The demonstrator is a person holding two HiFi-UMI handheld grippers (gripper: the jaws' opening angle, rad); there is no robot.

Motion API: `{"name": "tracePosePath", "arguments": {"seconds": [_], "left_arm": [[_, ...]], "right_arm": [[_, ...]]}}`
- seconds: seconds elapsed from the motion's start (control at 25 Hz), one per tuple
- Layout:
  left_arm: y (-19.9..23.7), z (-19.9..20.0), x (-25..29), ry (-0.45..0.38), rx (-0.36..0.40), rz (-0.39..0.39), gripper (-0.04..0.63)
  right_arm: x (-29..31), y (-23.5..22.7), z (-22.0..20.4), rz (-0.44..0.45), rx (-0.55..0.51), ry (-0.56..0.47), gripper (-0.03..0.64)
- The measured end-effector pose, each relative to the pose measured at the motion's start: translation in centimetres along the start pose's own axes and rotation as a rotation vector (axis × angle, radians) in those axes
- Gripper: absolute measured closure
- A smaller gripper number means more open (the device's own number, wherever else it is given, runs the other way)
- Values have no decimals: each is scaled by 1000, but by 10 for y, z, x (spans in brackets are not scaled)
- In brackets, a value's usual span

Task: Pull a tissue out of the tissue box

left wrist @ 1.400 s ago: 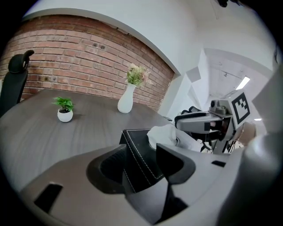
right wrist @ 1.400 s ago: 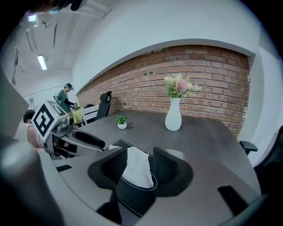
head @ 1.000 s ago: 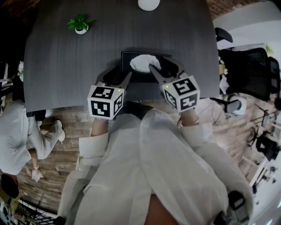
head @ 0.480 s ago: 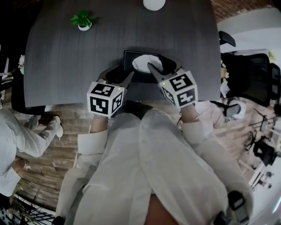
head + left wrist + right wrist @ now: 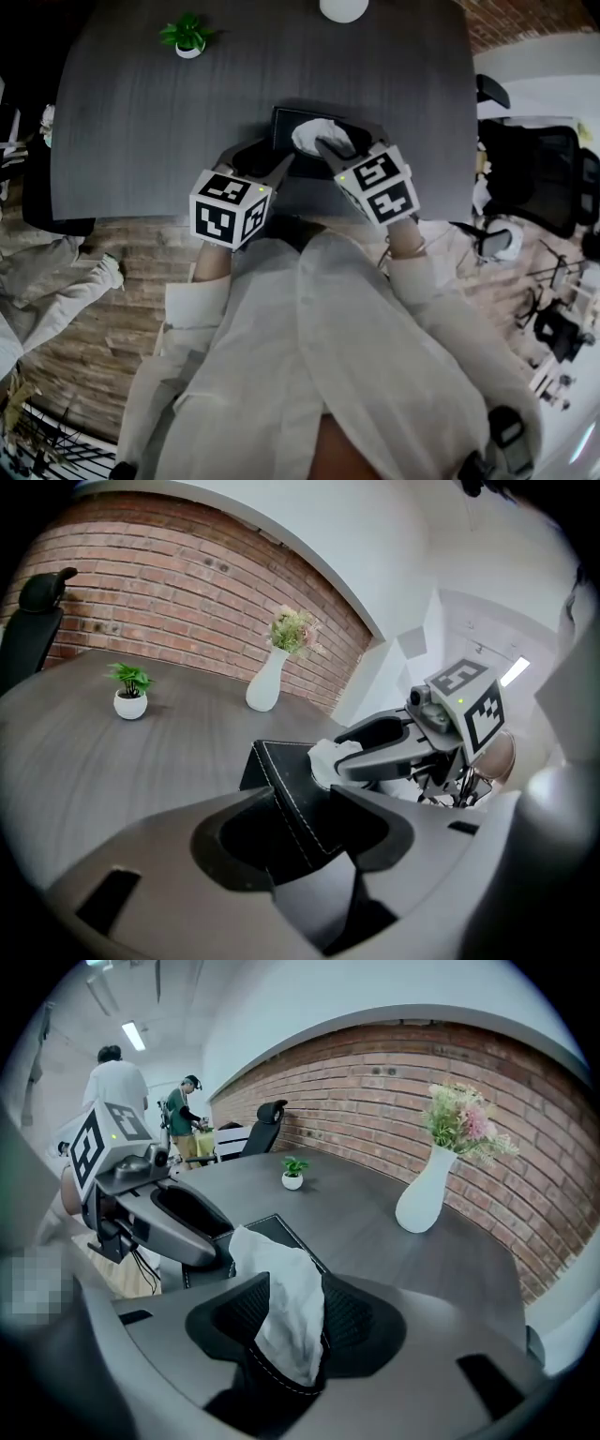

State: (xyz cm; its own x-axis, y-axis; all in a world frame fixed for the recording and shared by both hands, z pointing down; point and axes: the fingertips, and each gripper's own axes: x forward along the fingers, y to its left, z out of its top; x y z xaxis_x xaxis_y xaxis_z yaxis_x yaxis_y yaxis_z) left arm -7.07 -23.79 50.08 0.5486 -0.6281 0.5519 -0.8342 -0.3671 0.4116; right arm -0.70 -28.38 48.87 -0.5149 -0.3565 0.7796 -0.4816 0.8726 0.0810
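Observation:
A black tissue box (image 5: 285,126) lies near the front edge of the dark table (image 5: 141,122), with a white tissue (image 5: 315,139) standing up out of its top. My right gripper (image 5: 345,141) is open; the tissue (image 5: 286,1297) hangs between its two meshed pads (image 5: 242,1312), and the box (image 5: 278,1229) sits just beyond. My left gripper (image 5: 255,159) is open and straddles the box's near left corner (image 5: 281,785). From the left gripper view (image 5: 305,822), the right gripper (image 5: 375,752) reaches over the tissue (image 5: 323,757).
A small potted plant (image 5: 187,36) and a white vase (image 5: 343,7) stand at the table's far side. Black office chairs (image 5: 534,169) are to the right. A person's legs (image 5: 56,272) show at the left, and two people (image 5: 117,1077) stand behind.
My right gripper has moved slightly forward so the tissue is between its jaws. The left gripper stays at the box corner. The person at the left has walked mostly out of view.

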Motion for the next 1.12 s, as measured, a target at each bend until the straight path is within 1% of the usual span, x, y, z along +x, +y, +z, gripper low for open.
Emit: {"name": "tracePosePath", "arguments": {"seconds": [0.12, 0.2, 0.4, 0.52, 0.64, 0.88, 1.12], "left_arm": [[1, -1, -1, 0, -3, -11, 408], [1, 0, 0, 3, -2, -19, 408], [-2, 0, 2, 11, 3, -31, 407], [-1, -1, 2, 14, 2, -37, 407], [0, -1, 2, 17, 1, -38, 407], [-1, -1, 2, 18, 4, -31, 407], [0, -1, 2, 22, 9, -18, 407]], "right_arm": [[2, 1, 1, -16, -16, 15, 456], [2, -4, 1, -34, -25, 23, 496], [1, -4, 0, -53, -50, 32, 519], [2, 1, 1, -63, -77, 32, 556], [3, 4, 1, -59, -82, 30, 588], [-1, 9, 3, -34, -79, 1, 600], [-6, 7, 9, -22, -29, -50, 601]]}}
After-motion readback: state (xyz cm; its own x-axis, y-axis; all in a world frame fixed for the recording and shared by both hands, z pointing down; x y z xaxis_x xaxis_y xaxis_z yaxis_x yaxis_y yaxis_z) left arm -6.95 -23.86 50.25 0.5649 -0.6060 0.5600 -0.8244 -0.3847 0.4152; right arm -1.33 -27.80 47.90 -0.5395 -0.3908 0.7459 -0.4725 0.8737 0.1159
